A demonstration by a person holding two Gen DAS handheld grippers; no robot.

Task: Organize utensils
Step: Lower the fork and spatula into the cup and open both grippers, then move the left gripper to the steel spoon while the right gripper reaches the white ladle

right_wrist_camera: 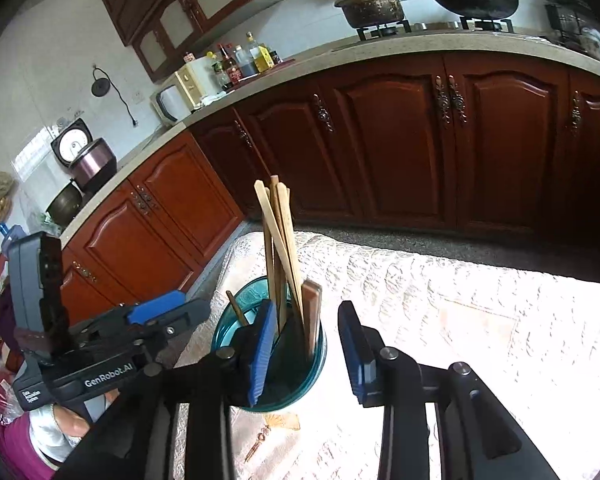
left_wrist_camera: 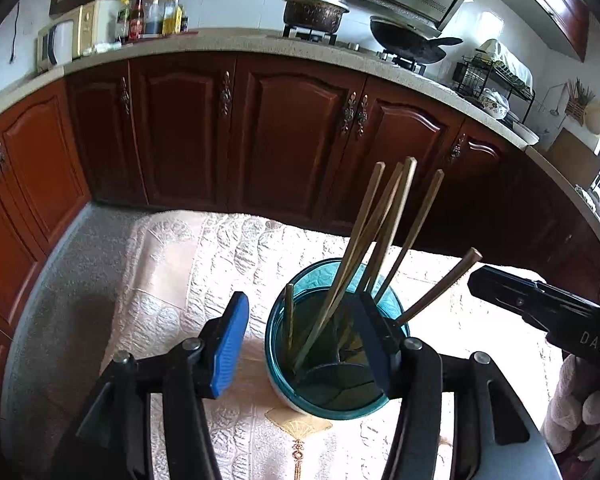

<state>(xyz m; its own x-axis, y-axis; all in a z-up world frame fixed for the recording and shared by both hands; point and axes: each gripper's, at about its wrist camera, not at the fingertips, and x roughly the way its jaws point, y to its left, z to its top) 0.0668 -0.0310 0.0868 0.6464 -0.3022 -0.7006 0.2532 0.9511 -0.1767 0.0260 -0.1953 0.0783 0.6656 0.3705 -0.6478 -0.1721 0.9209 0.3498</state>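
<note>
A teal see-through holder point(left_wrist_camera: 320, 404) stands on the cream embroidered tablecloth point(left_wrist_camera: 180, 264), with several wooden chopsticks point(left_wrist_camera: 384, 216) leaning upright in it. One chopstick point(left_wrist_camera: 440, 288) tilts out to the right. My left gripper point(left_wrist_camera: 302, 344) is open. Its left pad stands clear of the holder and its right pad sits in front of the rim. In the right wrist view the holder point(right_wrist_camera: 304, 380) and chopsticks point(right_wrist_camera: 280, 248) are just beyond my right gripper point(right_wrist_camera: 309, 354), which is open with no pad pressing on anything. Each gripper shows in the other's view: the right gripper point(left_wrist_camera: 500, 292) and the left gripper point(right_wrist_camera: 188, 312).
Dark wooden cabinets point(left_wrist_camera: 292, 128) under a speckled counter point(left_wrist_camera: 220, 42) curve behind the table. A pot point(left_wrist_camera: 314, 10), a wok point(left_wrist_camera: 408, 40), bottles point(left_wrist_camera: 152, 16) and a microwave point(left_wrist_camera: 60, 44) sit on the counter. A gloved hand point(left_wrist_camera: 572, 400) holds the right gripper. Grey floor point(left_wrist_camera: 60, 280) lies to the left.
</note>
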